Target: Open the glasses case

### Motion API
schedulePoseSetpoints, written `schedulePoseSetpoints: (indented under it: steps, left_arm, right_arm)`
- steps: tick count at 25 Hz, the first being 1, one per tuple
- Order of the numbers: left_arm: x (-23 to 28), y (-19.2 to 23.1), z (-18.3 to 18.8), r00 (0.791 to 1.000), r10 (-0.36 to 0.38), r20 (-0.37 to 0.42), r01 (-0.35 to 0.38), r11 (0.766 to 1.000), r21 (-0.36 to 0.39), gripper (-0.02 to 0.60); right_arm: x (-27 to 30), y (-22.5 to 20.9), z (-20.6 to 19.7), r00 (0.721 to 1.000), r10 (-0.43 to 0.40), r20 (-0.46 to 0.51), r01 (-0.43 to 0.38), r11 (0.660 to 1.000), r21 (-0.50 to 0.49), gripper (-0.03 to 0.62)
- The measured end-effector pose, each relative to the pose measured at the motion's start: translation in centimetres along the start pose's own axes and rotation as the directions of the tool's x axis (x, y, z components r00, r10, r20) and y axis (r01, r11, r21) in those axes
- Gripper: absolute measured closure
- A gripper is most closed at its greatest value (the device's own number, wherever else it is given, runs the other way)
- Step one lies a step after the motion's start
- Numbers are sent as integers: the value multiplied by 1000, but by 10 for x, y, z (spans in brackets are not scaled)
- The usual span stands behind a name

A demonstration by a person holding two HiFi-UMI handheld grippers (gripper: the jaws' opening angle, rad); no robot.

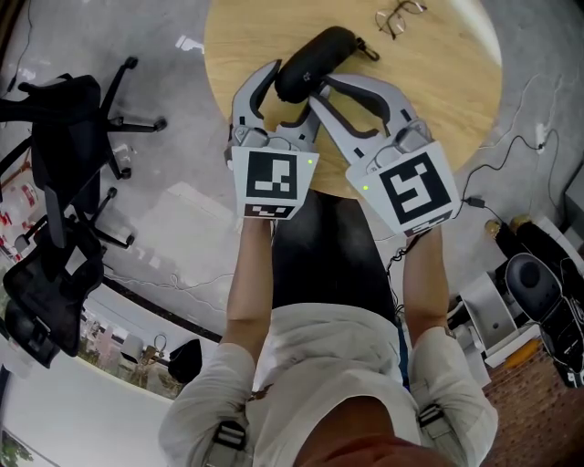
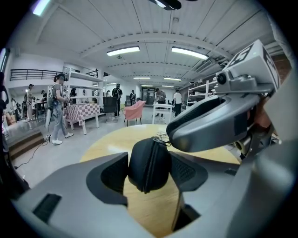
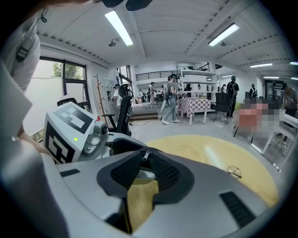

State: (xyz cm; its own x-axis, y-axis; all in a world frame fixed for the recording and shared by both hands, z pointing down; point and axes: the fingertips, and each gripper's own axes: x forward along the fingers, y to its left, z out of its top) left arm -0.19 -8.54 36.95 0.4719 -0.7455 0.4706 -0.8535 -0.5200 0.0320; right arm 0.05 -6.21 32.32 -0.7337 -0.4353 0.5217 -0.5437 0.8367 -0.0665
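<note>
A black zipped glasses case lies on the round wooden table, its near end over the table's near edge. My left gripper is shut on that near end; in the left gripper view the case fills the gap and both pads touch its sides. My right gripper reaches in from the right, close against the left one. In the right gripper view its jaws stand apart, with the silver zipper pull between the fingertips and unpressed. Most of the case is hidden there.
A pair of wire-framed glasses lies on the far side of the table. Black office chairs stand on the floor to the left. Cables and equipment lie on the floor to the right. People stand far back in the hall.
</note>
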Motion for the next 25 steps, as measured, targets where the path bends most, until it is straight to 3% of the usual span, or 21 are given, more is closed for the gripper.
schedulePoseSetpoints:
  steps: [7,13,25]
  left_arm:
    - [0,1,-1,999,36,-12,-36,999,30,296]
    - [2,-1,-1,999,42,-22,-41,998,40,296]
    - [-5,-3,-2,1000,7,-3,-7,999,38,298]
  right_arm:
    - [7,2,-6,1000,-23,-17,24,998,61,462]
    - [9,3,-10,999,-20,-35,23,996,83,546]
    - [5,1,-11,999,-17,-43,22,995,102,564]
